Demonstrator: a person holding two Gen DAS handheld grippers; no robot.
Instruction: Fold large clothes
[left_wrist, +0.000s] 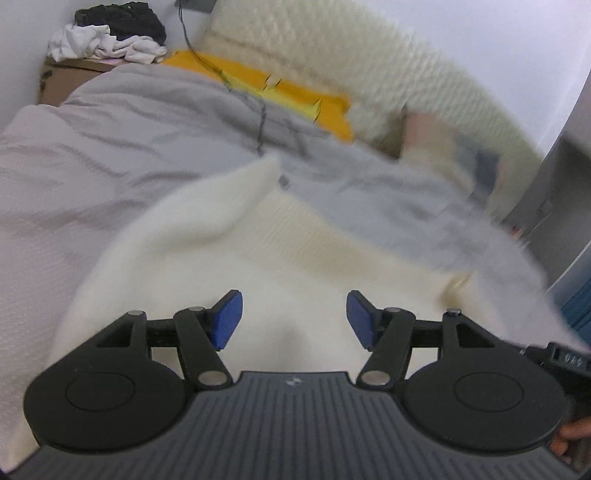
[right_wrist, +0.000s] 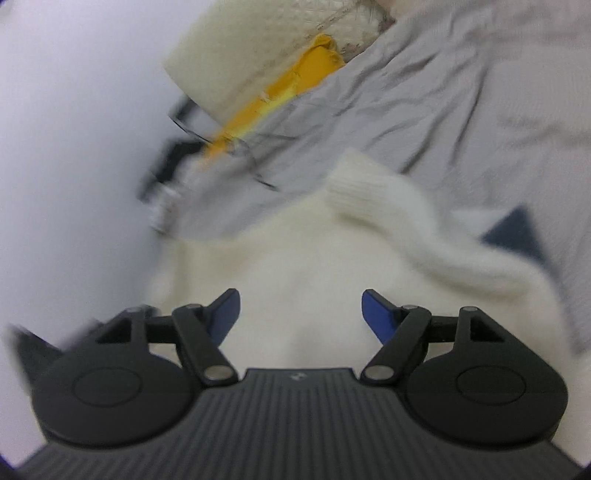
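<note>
Blue pads on the left gripper stand apart with nothing between them, and the right gripper is likewise spread and empty; both hover just above the sweater, the landmark for all else. It is a cream, fuzzy knit, lying on the bed right under both grippers, with a ribbed cuff at the end of a sleeve that lies slantwise across the body in the right wrist view. That sleeve looks folded in, so I judge one early fold made and released; the body seems not yet halved or squared, though blur hides its edges. Beyond the sweater spreads a grey, creased sheet, soft and thin. Further beyond it lies a yellow cloth with a thin dark cable trailing over it, then a pale quilted pillow. Far beyond the sweater to the left, white and black clothes heap on a cardboard box.
</note>
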